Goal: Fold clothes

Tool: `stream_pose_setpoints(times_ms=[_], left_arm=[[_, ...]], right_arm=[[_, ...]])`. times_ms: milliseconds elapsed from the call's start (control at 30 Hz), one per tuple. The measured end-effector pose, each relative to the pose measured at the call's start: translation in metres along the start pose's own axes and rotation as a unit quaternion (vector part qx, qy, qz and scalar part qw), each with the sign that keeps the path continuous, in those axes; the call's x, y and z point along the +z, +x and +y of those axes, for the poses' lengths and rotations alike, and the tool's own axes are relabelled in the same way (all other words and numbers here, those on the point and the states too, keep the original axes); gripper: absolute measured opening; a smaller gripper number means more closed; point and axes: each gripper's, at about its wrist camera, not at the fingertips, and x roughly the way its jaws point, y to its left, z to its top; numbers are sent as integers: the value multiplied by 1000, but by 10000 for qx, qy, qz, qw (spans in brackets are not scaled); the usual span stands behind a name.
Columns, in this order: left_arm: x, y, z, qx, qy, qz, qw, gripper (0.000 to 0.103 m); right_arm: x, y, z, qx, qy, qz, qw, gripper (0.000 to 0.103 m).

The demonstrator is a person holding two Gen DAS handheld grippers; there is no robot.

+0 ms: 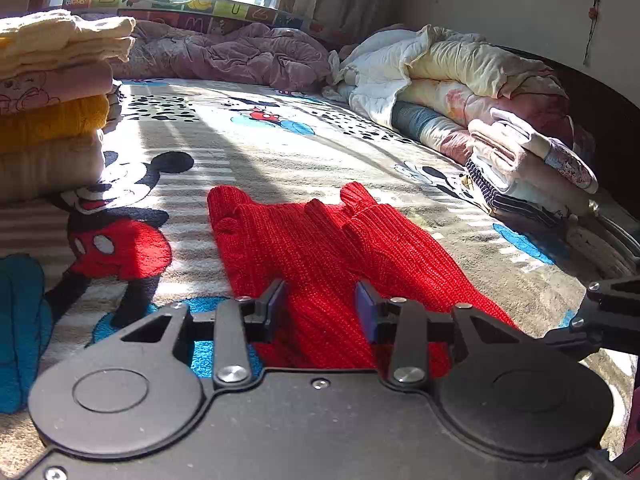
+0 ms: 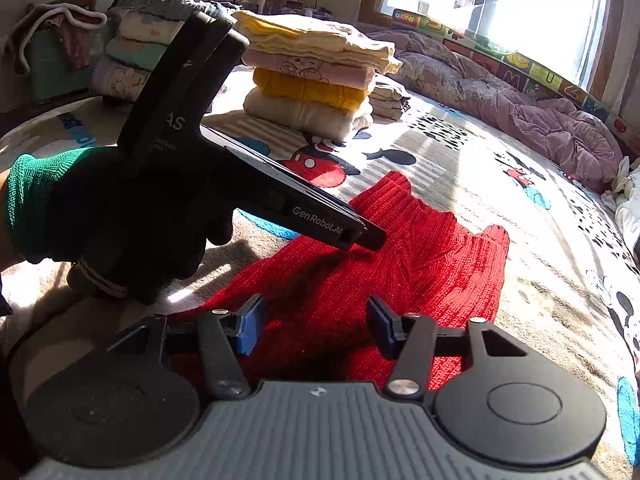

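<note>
A red knitted sweater (image 1: pixel 316 248) lies flat on the Mickey Mouse bed cover (image 1: pixel 224 148), with both sleeves folded in. It also shows in the right wrist view (image 2: pixel 404 272). My left gripper (image 1: pixel 320 306) is open over the sweater's near edge, with the fabric showing between its blue pads; its black body (image 2: pixel 280 196) reaches over the sweater in the right wrist view. My right gripper (image 2: pixel 316 322) is open just above the sweater's near edge and holds nothing.
A stack of folded clothes (image 1: pixel 52 112) stands at the left, also seen in the right wrist view (image 2: pixel 316 76). A second folded pile (image 1: pixel 528 168) and rolled quilts (image 1: pixel 440 80) lie at the right. A purple quilt (image 1: pixel 240 52) lies under the window.
</note>
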Motion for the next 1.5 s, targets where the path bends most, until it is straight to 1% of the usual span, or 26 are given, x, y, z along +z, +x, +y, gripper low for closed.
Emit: stream_pose_setpoints(times_ms=[100,167,200,233,300,333,400,500,533,600,667,733,767,800,833,867,900,967,1000,1033,1133,1167,1267,1367,1400,1500], left_arm=[[-2,-23,-8,-38,56,-206,9998,37],[-7,-41,-22,-93,233,-251,9994,36],[-9,-50,-31,-121,384,-245,9989,36],[-13,-59,-39,-203,540,-234,9981,36],[-21,-70,-54,-273,847,-121,9960,35],[-26,-75,-62,-300,1001,-58,9945,34],[-36,-78,-68,-286,1079,118,9937,31],[-55,-71,-70,-138,1034,479,9934,30],[-67,-63,-70,-22,1140,605,9916,30],[-77,-59,-73,60,1244,531,9908,30],[-74,-63,-73,84,1091,492,9928,30],[-73,-78,-76,117,985,282,9947,30],[-73,-86,-77,137,985,185,9949,33],[-73,-94,-81,157,1065,113,9941,43],[-74,-105,-85,204,1191,-3,9927,47],[-75,-114,-87,251,1235,-102,9920,52],[-77,-122,-88,274,1232,-140,9919,53],[-84,-134,-92,394,1468,-116,9883,59],[-89,-137,-95,491,1718,-60,9839,62],[-94,-140,-98,596,2003,7,9779,63],[-109,-144,-104,809,2647,224,9607,66],[-116,-143,-107,879,2922,305,9518,66],[-133,-133,-118,1095,3672,499,9223,66],[-151,-116,-129,1349,4484,581,8817,67],[-155,-111,-131,1445,4691,529,8697,68],[-159,-100,-136,1635,5107,365,8432,73]], right_arm=[[-21,-40,-23,-218,816,-445,9954,55],[-45,-58,-40,-352,1416,-676,9870,54],[-57,-65,-48,-396,1728,-786,9810,49],[-68,-70,-54,-403,1960,-858,9760,40],[-89,-77,-63,-413,2355,-995,9659,35],[-94,-77,-62,-410,2367,-1046,9651,33],[-102,-75,-57,-394,2302,-1085,9663,27],[-110,-55,-54,-290,2355,-742,9686,25],[-114,-46,-54,-282,2404,-610,9683,25],[-120,-39,-59,-215,2608,-656,9629,25],[-121,-41,-60,-184,2737,-644,9595,25],[-122,-51,-58,-177,2770,-779,9575,26],[-124,-57,-57,-176,2787,-877,9562,26],[-126,-66,-57,-210,2789,-979,9551,28],[-128,-76,-56,-282,2724,-1052,9560,30],[-129,-82,-55,-362,2601,-1077,9589,32],[-130,-87,-53,-452,2450,-1095,9623,34],[-131,-99,-49,-676,1961,-1054,9725,36],[-134,-103,-46,-756,1714,-1008,9771,41],[-137,-106,-42,-843,1424,-948,9817,47],[-148,-109,-26,-979,583,-662,9913,52],[-152,-108,-21,-990,329,-543,9931,52],[-158,-99,-2,-1035,-366,-191,9938,54],[-159,-92,9,-1180,-805,-173,9896,56],[-158,-90,10,-1239,-876,-185,9882,59],[-155,-79,12,-1408,-1131,-249,9832,61]])
